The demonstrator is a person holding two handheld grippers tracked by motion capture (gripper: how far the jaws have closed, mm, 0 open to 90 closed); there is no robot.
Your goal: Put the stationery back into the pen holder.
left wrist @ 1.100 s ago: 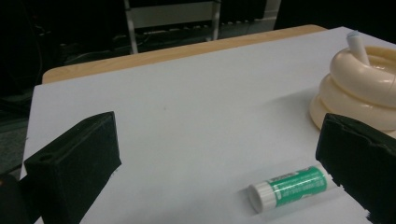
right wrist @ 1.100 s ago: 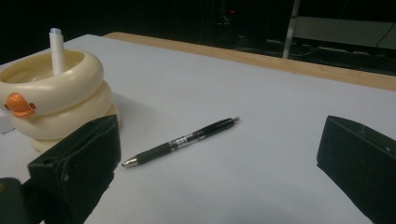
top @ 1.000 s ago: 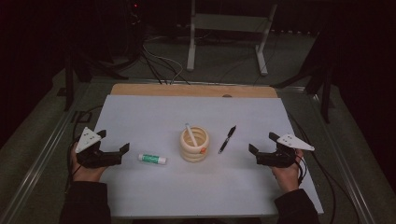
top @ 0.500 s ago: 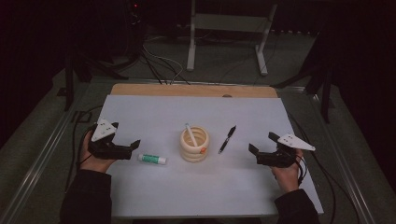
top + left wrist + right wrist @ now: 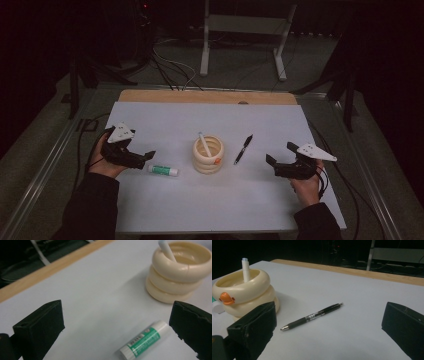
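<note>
A metal stand point(image 5: 243, 37) and cables point(image 5: 170, 67) behind the table.

The holder point(image 5: 178, 272) looks like smooth, glossy cream plastic. The table point(image 5: 367, 302) has a matt white top with a wooden edge. The pen point(image 5: 312, 316) is glossy black with metal tips.

dark sleeves point(image 5: 92, 210), black jaws, seemingly grey plates point(image 5: 121, 133)
</note>
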